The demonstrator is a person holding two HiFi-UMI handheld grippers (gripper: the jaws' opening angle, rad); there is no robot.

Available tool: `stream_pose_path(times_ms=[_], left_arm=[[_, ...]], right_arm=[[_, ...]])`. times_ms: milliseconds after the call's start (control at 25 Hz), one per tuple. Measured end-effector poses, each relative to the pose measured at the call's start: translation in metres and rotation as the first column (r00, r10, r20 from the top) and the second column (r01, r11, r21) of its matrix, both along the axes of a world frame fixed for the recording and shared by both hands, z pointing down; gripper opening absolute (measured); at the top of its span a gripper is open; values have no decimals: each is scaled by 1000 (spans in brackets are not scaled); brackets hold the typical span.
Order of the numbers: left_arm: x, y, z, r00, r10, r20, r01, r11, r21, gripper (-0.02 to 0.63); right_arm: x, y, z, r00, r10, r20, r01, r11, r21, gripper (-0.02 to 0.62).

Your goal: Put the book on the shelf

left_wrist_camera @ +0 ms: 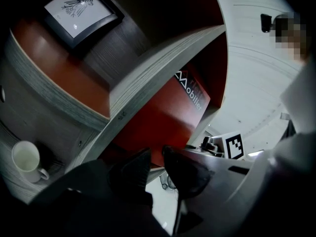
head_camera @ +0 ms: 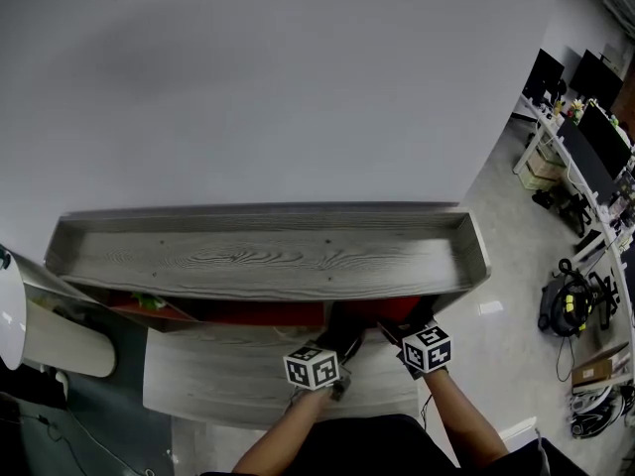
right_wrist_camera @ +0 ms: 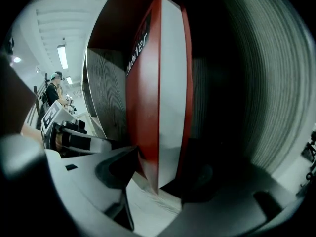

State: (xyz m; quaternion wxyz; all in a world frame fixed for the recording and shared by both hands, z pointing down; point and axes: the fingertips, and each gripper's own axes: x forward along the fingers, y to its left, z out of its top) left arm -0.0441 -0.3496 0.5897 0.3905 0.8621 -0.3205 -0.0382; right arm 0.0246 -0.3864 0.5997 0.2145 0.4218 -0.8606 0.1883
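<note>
**Two grippers on one red book (right_wrist_camera: 148, 107) inside the shelf (head_camera: 268, 256)**

Both grippers are at the front of the shelf, right of its middle. Their tips are tucked under its top board and their marker cubes face up.

The book has red covers, a white page block and white lettering on one face. It sits inside the shelf beneath the top board, with a wood-grain panel of the shelf on either side. Its near corner is down on a pale board of the shelf.

The right gripper (right_wrist_camera: 163, 144) straddles the book's thickness, one jaw against each red cover, pinching it.

The left gripper (left_wrist_camera: 157, 150) meets the lettered face low down. Its jaws are nearly together, and the book's red lower edge fills the slim gap at their tips.

Elsewhere in the shelf, a white mug (left_wrist_camera: 25, 159) stands in one compartment and a framed drawing (left_wrist_camera: 79, 11) in another.
</note>
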Motion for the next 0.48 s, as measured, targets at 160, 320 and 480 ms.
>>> stream_pose_path(times_ms=[160,320,480], left_arm=[[3,-1,-1,1000,3,3,-3,1000,2,80],[6,1,-1,1000,15,2,-15,1000,1,80],[8,5,1,997,35,75,-38,999,31,80]], right_arm=[[8,6,2,999,44,-14,-44,999,6,270],[18,13,6,996,83,-18,-83,997,4,252],[28,20,6,990,139,28,-139,990,-7,232]])
